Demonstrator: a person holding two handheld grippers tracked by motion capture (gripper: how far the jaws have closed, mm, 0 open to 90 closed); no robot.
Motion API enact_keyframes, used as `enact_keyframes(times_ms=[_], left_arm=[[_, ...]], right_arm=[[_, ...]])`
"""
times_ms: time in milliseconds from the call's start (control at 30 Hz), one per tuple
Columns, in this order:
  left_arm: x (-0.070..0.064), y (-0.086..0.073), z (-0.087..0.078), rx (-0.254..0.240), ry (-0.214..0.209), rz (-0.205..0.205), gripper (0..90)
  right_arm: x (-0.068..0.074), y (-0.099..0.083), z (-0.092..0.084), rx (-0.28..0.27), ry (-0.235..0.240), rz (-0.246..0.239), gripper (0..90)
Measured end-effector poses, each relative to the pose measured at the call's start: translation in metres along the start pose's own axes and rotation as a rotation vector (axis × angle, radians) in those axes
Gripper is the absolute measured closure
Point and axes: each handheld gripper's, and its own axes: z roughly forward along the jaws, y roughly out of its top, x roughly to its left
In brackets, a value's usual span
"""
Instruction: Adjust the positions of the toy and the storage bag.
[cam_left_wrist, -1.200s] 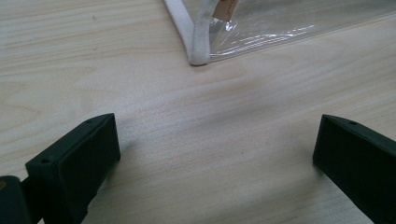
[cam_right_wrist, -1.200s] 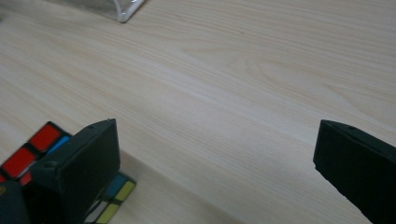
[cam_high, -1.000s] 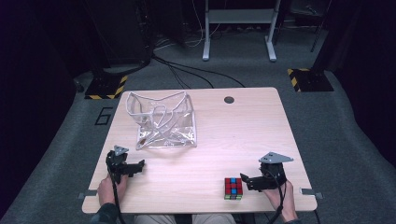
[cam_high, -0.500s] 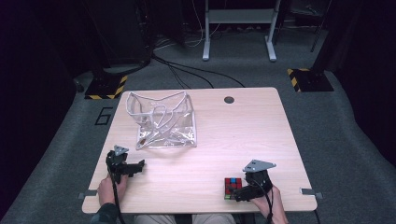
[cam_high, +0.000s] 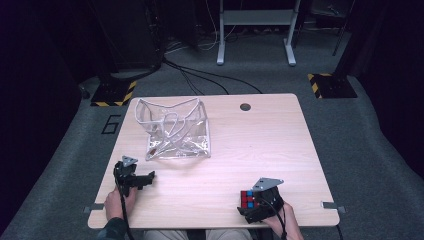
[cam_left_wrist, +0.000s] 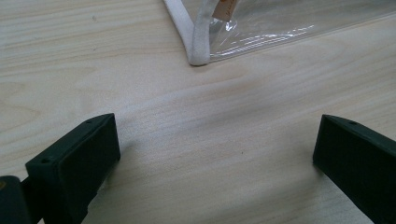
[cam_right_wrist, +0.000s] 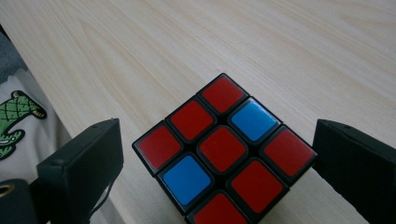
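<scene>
Dim dark surroundings, evenly lit table (cam_high: 260, 145) (soft shadows), glare on plastic, near fingers slightly blurred

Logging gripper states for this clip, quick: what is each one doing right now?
Left gripper: open over bare wooden table, holding nothing.
Right gripper: open, jaws either side of the red-and-blue puzzle cube, not yet clamped.

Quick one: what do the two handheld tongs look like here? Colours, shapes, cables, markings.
Both tongs, left and right, are black, each with two blocky, flat-faced jaws. Each carries a grey three-cornered plate on top and trails a black cable. No markings legible. A dark sleeve shows at the left wrist.
</scene>
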Motion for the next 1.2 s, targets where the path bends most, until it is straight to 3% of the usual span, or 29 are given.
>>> enact_keyframes(times_ms=[100,367,600,1200], left_arm=[[0.0,0.0,0.0,0.0,0.0,0.0,0.4],[0.0,0.0,0.0,0.0,0.0,0.0,0.4],[0.0,0.0,0.0,0.0,0.0,0.0,0.4],[-0.001,0.0,0.0,0.0,-0.001,-0.009,0.4]], right_arm=[[0.0,-0.002,0.006,0.022,0.011,-0.007,3.4],[-0.003,-0.008,0.009,0.016,0.007,-0.017,11.2],[-0.004,-0.009,0.009,0.013,0.01,-0.036,12.0],[-0.007,-0.017,0.02,0.03,0.011,-0.024,12.0]])
